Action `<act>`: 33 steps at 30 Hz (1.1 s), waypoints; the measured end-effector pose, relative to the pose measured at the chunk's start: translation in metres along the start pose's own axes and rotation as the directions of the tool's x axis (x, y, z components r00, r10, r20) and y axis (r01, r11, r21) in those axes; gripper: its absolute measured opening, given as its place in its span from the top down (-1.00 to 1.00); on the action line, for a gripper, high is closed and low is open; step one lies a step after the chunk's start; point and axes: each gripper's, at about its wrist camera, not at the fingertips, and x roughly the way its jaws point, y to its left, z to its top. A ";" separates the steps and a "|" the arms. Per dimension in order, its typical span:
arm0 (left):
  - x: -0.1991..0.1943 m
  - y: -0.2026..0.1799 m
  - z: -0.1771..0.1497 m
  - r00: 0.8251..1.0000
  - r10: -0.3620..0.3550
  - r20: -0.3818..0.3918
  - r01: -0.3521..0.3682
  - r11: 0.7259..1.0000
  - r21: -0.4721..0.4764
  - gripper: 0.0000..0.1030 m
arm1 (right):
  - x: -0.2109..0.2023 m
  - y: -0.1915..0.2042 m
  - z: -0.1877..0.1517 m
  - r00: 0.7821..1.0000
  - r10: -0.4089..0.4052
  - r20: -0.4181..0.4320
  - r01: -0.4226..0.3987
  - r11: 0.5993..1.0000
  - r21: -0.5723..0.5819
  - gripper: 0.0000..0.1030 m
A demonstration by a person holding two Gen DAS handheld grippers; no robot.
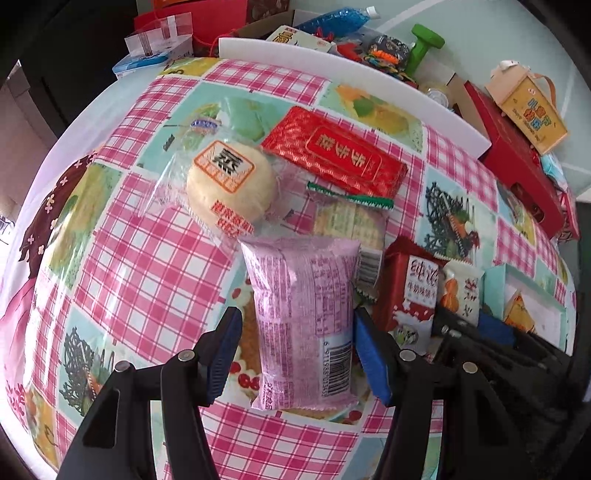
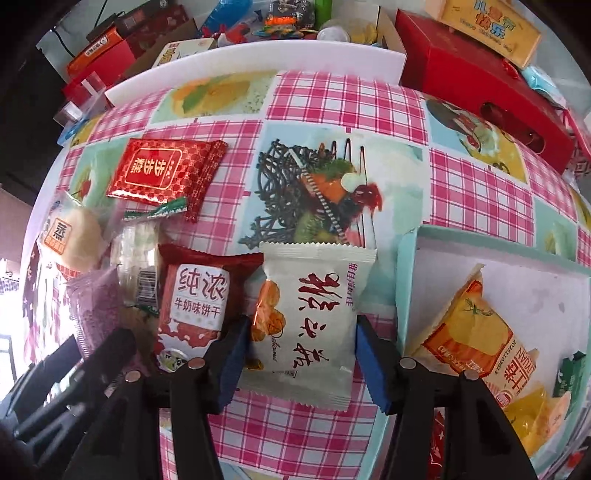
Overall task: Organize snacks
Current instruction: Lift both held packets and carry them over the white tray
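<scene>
Snack packets lie in a loose group on the checked tablecloth (image 1: 147, 266). In the left wrist view a pink packet (image 1: 303, 317) lies between the open fingers of my left gripper (image 1: 299, 354), with small gaps on both sides. Beyond it are a round bun in clear wrap (image 1: 231, 186), a red foil packet (image 1: 340, 151) and a clear cracker pack (image 1: 347, 221). In the right wrist view a white packet with red writing (image 2: 310, 317) lies between the fingers of my right gripper (image 2: 301, 358); the pads sit at its edges. A dark red biscuit packet (image 2: 195, 302) lies beside it.
A mint-rimmed white tray (image 2: 491, 254) at the right holds a yellow-orange packet (image 2: 476, 339). A white board (image 2: 258, 59) edges the far side, with red boxes (image 2: 476, 85), a yellow carton (image 2: 484, 26) and toys behind. The other gripper (image 2: 74, 376) shows at the lower left.
</scene>
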 end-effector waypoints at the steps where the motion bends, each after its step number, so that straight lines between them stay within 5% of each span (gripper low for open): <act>1: 0.001 0.000 -0.002 1.000 0.005 -0.004 -0.005 1.000 0.001 -0.21 | 0.000 0.001 0.000 1.000 -0.002 0.004 0.002 1.000 -0.003 -0.16; 11: 0.003 -0.007 -0.020 1.000 0.015 0.003 -0.015 1.000 0.022 0.23 | -0.013 -0.010 -0.035 0.996 0.027 0.079 -0.029 0.999 0.016 -0.05; 25: -0.020 -0.025 -0.008 0.998 0.008 0.059 -0.010 0.999 0.035 0.26 | -0.073 -0.038 -0.106 0.965 0.031 0.260 -0.054 0.995 0.082 -0.05; 33: -0.037 -0.042 -0.003 0.993 0.002 0.122 -0.011 0.997 0.073 0.26 | -0.106 -0.052 -0.110 0.943 0.057 0.329 -0.086 0.994 0.071 -0.05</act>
